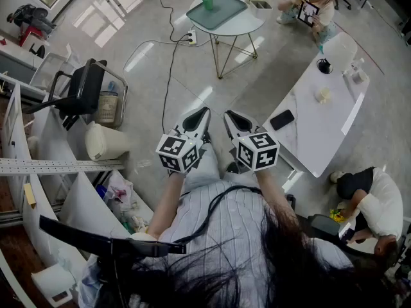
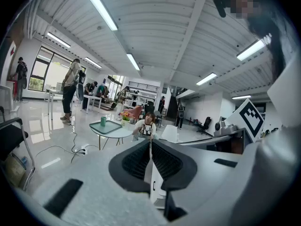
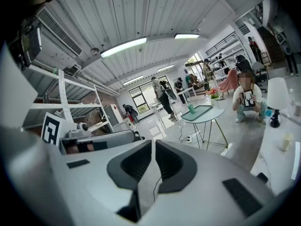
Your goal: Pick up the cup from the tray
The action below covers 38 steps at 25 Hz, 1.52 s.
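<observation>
Around: black chair point(image 1: 80, 88) left of the fingers, floor cable point(image 1: 169, 63) ahead, long white bench point(image 1: 321, 101) to their right | Pose: left gripper point(image 1: 205, 113) and right gripper point(image 1: 228, 116) side by side, pointing forward, fingers pressed together on nothing | Cup point(image 1: 207, 2): green, upright on the tray point(image 1: 221, 13) (round bench point(image 1: 247, 25), well beyond the fingers)

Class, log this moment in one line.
stage: pre-approach | left hand-held gripper: shut, empty | right hand-held gripper: shut, empty | small green cup: upright on pale-green rectangular tray

Bright ceiling tubes point(image 2: 99, 6) glare off floor point(image 1: 138, 56); fisheye-warped edges.
</observation>
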{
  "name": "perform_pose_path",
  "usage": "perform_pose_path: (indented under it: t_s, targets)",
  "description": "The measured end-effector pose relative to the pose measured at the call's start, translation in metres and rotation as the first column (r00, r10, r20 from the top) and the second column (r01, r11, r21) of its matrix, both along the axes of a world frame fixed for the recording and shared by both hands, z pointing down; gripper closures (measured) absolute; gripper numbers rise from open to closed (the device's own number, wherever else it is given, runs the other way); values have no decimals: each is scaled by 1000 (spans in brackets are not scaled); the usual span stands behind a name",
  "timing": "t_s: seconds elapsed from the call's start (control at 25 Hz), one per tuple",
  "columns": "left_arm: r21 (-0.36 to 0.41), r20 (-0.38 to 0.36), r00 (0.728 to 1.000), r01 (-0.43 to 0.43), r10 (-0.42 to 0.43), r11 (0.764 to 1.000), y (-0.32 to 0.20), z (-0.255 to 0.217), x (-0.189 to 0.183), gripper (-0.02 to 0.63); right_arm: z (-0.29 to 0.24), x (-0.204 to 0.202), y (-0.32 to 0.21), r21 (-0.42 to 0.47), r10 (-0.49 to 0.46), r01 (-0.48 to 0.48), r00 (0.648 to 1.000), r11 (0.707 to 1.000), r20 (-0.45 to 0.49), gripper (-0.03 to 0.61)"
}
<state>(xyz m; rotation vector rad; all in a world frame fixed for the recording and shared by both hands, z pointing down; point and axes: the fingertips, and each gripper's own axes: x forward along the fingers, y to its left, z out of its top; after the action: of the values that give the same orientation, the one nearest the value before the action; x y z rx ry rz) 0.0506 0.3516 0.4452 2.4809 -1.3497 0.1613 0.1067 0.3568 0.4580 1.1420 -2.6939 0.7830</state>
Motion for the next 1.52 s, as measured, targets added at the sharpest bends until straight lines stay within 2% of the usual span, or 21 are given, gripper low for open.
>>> perform_pose_path:
  t_s: [0.24, 0.48, 0.72, 1.2, 1.52]
  targets:
    - [-3, 4, 1000, -2, 2, 1000, 1, 0, -1, 598, -1, -1, 0, -1, -1, 1, 1000, 1000, 3, 531]
    - [-19, -4, 1000, 5, -5, 1000, -1, 5, -9, 598, -1, -3, -7, -36, 34, -32, 998, 999, 61, 531]
    - [-32, -18, 1000, 0, -1, 999, -18, 10, -20, 598, 2, -13, -23, -24, 33, -32, 999, 999, 25, 531]
    - [-73, -27, 999, -42, 40, 996, -105, 25, -52, 598, 24, -38, -102, -77, 70, -72, 997, 994, -32, 531]
    - [-73, -40, 996, -86, 84, 994, -173, 16, -88, 598, 19, -79, -170, -71, 81, -86, 995, 994, -65, 531]
